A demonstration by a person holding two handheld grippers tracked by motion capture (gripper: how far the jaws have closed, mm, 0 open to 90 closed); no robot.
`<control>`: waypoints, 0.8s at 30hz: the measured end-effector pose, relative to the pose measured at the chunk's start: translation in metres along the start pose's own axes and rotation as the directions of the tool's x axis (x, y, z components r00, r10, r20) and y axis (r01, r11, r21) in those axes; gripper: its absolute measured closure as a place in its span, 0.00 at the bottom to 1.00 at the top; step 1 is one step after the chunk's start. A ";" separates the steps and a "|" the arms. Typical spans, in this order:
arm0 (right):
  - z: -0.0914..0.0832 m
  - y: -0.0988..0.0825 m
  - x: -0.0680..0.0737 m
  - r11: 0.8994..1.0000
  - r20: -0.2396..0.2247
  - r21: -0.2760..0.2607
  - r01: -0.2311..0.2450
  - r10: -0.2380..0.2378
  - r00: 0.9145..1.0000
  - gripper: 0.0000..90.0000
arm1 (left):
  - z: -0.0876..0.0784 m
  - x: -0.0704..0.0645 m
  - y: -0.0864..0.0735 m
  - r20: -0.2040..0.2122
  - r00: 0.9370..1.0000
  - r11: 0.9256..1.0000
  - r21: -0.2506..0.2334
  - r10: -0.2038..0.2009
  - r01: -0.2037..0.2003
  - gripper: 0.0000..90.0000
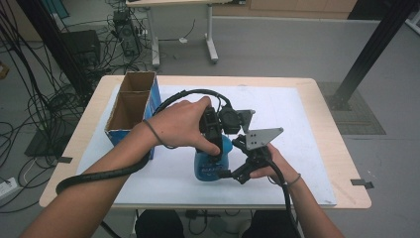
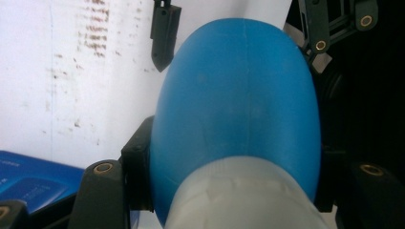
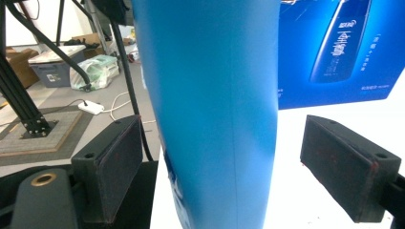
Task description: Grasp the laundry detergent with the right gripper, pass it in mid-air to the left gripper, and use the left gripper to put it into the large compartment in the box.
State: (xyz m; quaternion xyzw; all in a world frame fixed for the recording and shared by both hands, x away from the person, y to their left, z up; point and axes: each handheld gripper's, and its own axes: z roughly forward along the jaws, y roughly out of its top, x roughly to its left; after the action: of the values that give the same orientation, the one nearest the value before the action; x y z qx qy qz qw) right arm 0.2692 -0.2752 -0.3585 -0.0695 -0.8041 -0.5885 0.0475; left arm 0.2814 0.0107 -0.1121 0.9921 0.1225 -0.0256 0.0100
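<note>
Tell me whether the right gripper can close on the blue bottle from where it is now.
Probably yes. The blue bottle already stands between the right gripper's open pads, with gaps on both sides and nothing between. The left gripper is clamped on the bottle's upper part, steadying it.

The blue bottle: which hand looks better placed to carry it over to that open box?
Probably the left. Its claw is shut on the blue bottle near the top, and it is on the side of the cardboard box. The right claw stands open, pads clear of the bottle.

Open blue cardboard box [image 1: 130,106] on white mat [image 1: 297,124], wooden table [image 1: 337,144].
</note>
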 end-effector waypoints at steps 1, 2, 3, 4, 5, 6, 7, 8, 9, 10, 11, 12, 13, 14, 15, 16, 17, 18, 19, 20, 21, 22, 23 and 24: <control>-0.002 -0.001 0.001 1.000 0.006 -0.001 -0.001 0.001 1.000 0.16 | 0.000 0.000 0.000 0.000 1.000 1.000 0.002 -0.004 0.004 0.42; -0.003 -0.001 0.001 1.000 0.008 -0.001 -0.003 0.003 1.000 0.16 | 0.000 -0.001 -0.001 -0.004 1.000 1.000 -0.007 -0.006 0.006 0.42; -0.005 -0.001 0.002 1.000 0.013 0.000 -0.002 0.002 1.000 0.16 | -0.001 -0.001 0.000 -0.005 1.000 1.000 0.000 -0.008 0.008 0.42; -0.007 -0.002 0.003 1.000 0.018 0.000 -0.003 0.003 1.000 0.16 | 0.000 0.000 0.000 -0.004 1.000 1.000 0.002 -0.011 0.011 0.42; -0.009 -0.002 0.003 1.000 0.021 0.001 -0.003 0.003 1.000 0.16 | 0.000 -0.001 -0.001 -0.004 1.000 1.000 -0.001 -0.014 0.014 0.42; -0.011 -0.003 0.004 1.000 0.026 0.002 -0.002 0.002 1.000 0.16 | 0.000 -0.002 0.000 -0.007 1.000 1.000 0.005 -0.013 0.013 0.42; -0.013 -0.003 0.005 1.000 0.031 0.001 -0.006 0.006 0.999 0.15 | 0.000 -0.002 -0.001 -0.009 1.000 1.000 -0.001 -0.015 0.015 0.42; -0.015 -0.003 0.005 1.000 0.033 0.003 -0.007 0.006 0.999 0.15 | 0.000 -0.002 -0.001 -0.009 1.000 1.000 -0.002 -0.018 0.017 0.42; -0.018 -0.004 0.006 1.000 0.038 0.002 -0.007 0.007 0.999 0.15 | 0.000 -0.002 0.000 -0.008 1.000 1.000 0.004 -0.017 0.017 0.42; -0.020 -0.005 0.007 1.000 0.043 0.003 -0.011 0.011 0.999 0.15 | 0.000 -0.002 0.000 -0.007 1.000 1.000 0.006 -0.018 0.018 0.42; -0.023 -0.005 0.008 1.000 0.050 0.007 -0.012 0.011 0.999 0.15 | 0.000 -0.002 -0.001 -0.008 1.000 1.000 0.003 -0.019 0.019 0.42; -0.025 -0.005 0.009 1.000 0.055 0.007 -0.013 0.013 0.998 0.15 | 0.000 -0.002 0.000 -0.009 1.000 1.000 0.005 -0.016 0.016 0.42; -0.028 -0.006 0.010 1.000 0.061 0.008 -0.016 0.016 0.998 0.15 | -0.001 -0.002 -0.001 -0.007 1.000 1.000 0.004 -0.018 0.018 0.42; -0.031 -0.006 0.011 1.000 0.067 0.009 -0.018 0.018 0.998 0.14 | -0.001 -0.001 0.000 -0.008 1.000 1.000 0.009 -0.012 0.012 0.42; -0.033 -0.007 0.011 1.000 0.071 0.008 -0.019 0.018 0.997 0.14 | -0.002 -0.002 -0.002 -0.011 1.000 1.000 0.000 -0.015 0.015 0.42; -0.037 -0.007 0.013 1.000 0.082 0.013 -0.021 0.020 0.996 0.13 | -0.002 -0.003 -0.002 -0.011 1.000 1.000 -0.005 -0.021 0.021 0.42; -0.040 -0.008 0.014 1.000 0.092 0.016 -0.021 0.019 0.996 0.13 | -0.002 -0.002 -0.002 -0.010 1.000 1.000 -0.002 -0.021 0.021 0.42; -0.043 -0.008 0.015 1.000 0.097 0.017 -0.022 0.020 0.995 0.13 | -0.002 -0.001 -0.003 -0.009 1.000 1.000 -0.008 -0.021 0.021 0.42; -0.046 -0.009 0.016 0.999 0.109 0.022 -0.025 0.022 0.994 0.11 | -0.002 -0.001 -0.004 -0.010 1.000 1.000 -0.010 -0.024 0.024 0.42; -0.048 -0.009 0.017 0.999 0.115 0.025 -0.025 0.022 0.993 0.10 | -0.003 -0.001 -0.003 -0.009 1.000 1.000 -0.001 -0.024 0.024 0.42; -0.051 -0.010 0.017 0.999 0.124 0.027 -0.027 0.024 0.992 0.10 | -0.003 -0.001 -0.004 -0.010 1.000 1.000 -0.011 -0.023 0.023 0.42; -0.054 -0.011 0.018 0.999 0.132 0.029 -0.032 0.028 0.991 0.10 | -0.003 -0.001 -0.004 -0.010 1.000 1.000 -0.006 -0.029 0.029 0.42; -0.058 -0.012 0.019 0.999 0.140 0.033 -0.032 0.027 0.990 0.09 | -0.003 -0.001 -0.004 -0.011 1.000 1.000 -0.001 -0.028 0.028 0.42; -0.061 -0.012 0.020 0.999 0.148 0.034 -0.032 0.027 0.989 0.09 | -0.003 -0.003 -0.005 -0.017 1.000 1.000 -0.010 -0.025 0.025 0.42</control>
State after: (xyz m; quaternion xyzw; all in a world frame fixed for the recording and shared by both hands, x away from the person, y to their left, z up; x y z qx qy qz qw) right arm 0.2473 -0.3355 -0.3485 -0.1238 -0.8150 -0.5661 -0.0022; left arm 0.2775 0.0150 -0.1090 0.9906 0.1352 -0.0165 0.0136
